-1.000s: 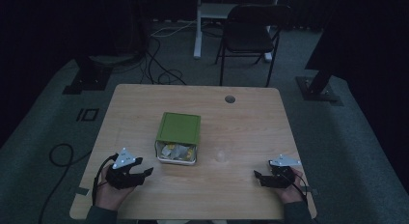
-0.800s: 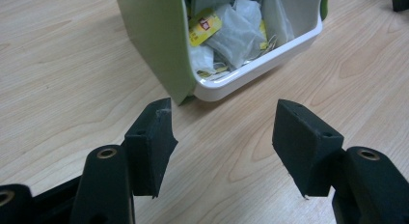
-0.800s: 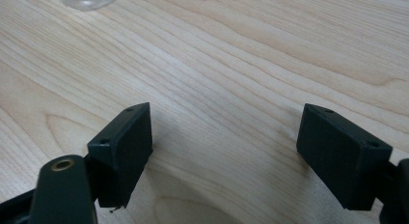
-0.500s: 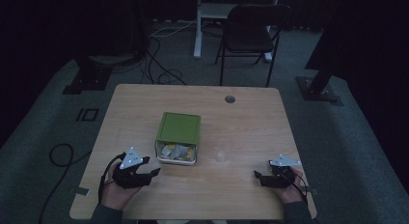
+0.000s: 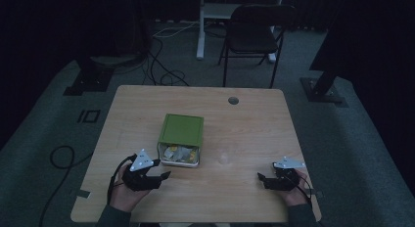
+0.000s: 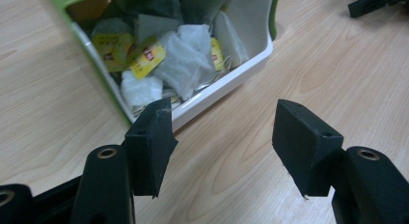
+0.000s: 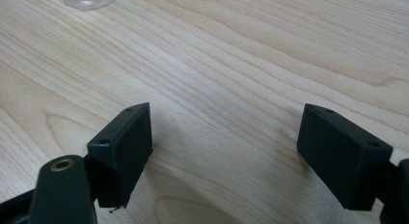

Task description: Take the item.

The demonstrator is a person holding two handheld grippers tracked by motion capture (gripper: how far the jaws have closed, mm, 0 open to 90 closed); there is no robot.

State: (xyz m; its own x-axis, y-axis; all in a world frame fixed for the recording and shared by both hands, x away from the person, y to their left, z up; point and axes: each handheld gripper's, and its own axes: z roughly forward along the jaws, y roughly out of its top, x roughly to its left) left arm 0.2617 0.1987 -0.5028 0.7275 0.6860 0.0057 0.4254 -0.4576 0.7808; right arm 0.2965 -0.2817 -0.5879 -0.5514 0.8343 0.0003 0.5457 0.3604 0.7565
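- The left gripper point(image 6: 222, 137) has its jaws spread wide with nothing between them; it hangs just short of the open near end of the green box point(image 5: 182, 132), whose white rim point(image 6: 226, 81) lies right ahead of the pads.
- The right gripper point(image 7: 224, 154) is likewise wide open and empty, low over bare table point(image 5: 244, 124) at the near right, well apart from the box.
- The tea bags point(image 6: 185, 60) lie in a loose heap inside the box, overlapping, with yellow tags point(image 6: 147, 60) and thin strings among them.
- Risk: at this spread the jaws could close on several bags at once, or catch only a tag, so that the bag dangles and drops.
- Risk: a low approach could knock a pad against the rim and shove the light box along the table, since nothing steadies it.
- Risk: a clear cup point(image 5: 224, 157) stands between box and right gripper; a careless sweep could tip it.
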